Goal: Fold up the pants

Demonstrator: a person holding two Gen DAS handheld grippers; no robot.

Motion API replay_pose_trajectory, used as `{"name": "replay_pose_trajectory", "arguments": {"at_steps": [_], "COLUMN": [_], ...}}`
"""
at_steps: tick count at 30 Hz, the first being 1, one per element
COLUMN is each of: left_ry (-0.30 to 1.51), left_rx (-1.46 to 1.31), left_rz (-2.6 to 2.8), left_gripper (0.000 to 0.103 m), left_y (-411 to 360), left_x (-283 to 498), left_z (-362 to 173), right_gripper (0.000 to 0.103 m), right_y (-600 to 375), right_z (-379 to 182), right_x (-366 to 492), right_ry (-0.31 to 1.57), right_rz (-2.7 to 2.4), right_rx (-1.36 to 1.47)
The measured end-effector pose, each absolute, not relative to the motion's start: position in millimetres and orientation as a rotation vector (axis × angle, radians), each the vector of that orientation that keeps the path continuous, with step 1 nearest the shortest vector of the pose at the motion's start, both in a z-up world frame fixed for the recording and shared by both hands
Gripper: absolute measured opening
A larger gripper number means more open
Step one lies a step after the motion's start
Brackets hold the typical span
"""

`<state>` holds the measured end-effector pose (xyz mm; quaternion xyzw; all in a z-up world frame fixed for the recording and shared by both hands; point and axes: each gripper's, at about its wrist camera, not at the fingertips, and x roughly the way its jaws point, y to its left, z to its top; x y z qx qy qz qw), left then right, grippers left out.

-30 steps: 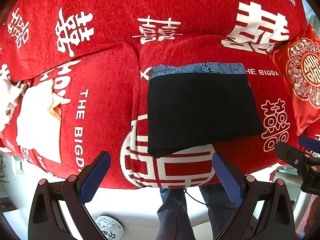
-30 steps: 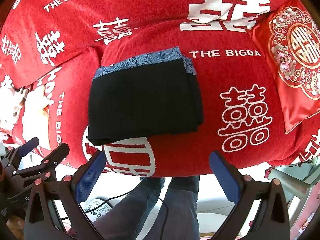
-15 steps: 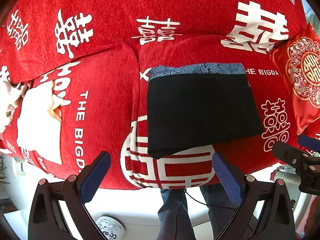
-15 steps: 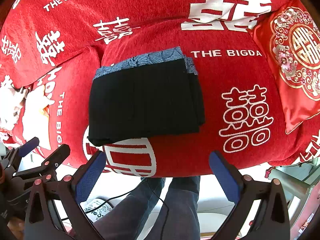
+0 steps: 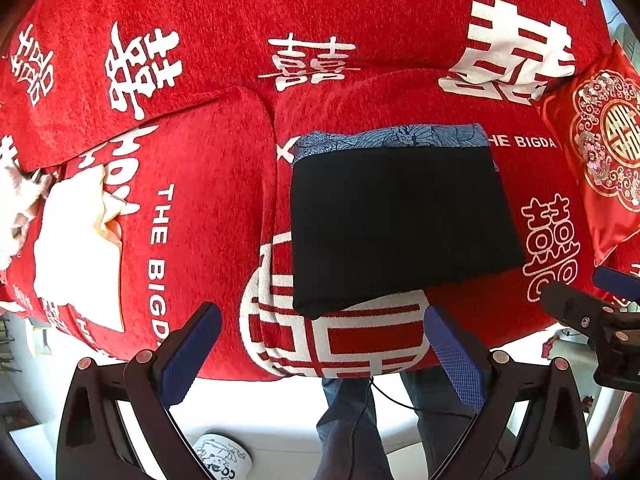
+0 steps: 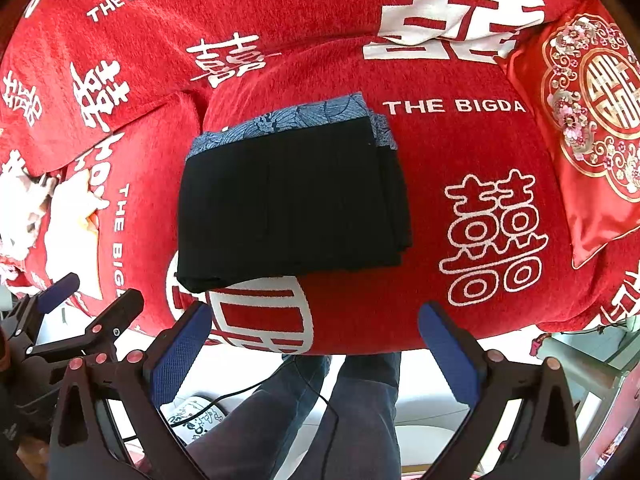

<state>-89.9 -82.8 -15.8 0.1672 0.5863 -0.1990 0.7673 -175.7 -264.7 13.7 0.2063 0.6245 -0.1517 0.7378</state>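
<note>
The black pants lie folded in a flat rectangle on the red sofa seat, with a blue patterned waistband along the far edge. They also show in the right wrist view. My left gripper is open and empty, held off the seat's front edge, short of the pants. My right gripper is open and empty too, off the front edge and right of the pants' near corner. Each gripper shows at the edge of the other's view, the right one and the left one.
A red sofa cover with white characters spans the seat and backrest. A white and cream cloth lies on the left cushion. A red embroidered pillow leans at the right. The person's legs and a slipper are below.
</note>
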Motion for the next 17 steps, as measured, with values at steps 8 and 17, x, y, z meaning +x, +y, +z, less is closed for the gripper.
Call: {"name": "replay_pose_trajectory", "arguments": {"at_steps": [8, 17], "left_ry": [1.273, 1.255], "left_rx": [0.354, 0.355], "left_rz": [-0.439, -0.439], "left_gripper": [0.101, 0.101], "left_y": [-84.5, -85.2], "left_x": [-90.9, -92.6], "left_z": [-14.0, -10.6], "right_gripper": [0.103, 0.103], "right_y": [-263.5, -264.8], "right_z": [13.6, 13.8], "right_x": [-175.1, -174.9], "right_ry": [1.370, 1.371], "right_rz": [-0.332, -0.330], "right_rx": [0.452, 0.451]}}
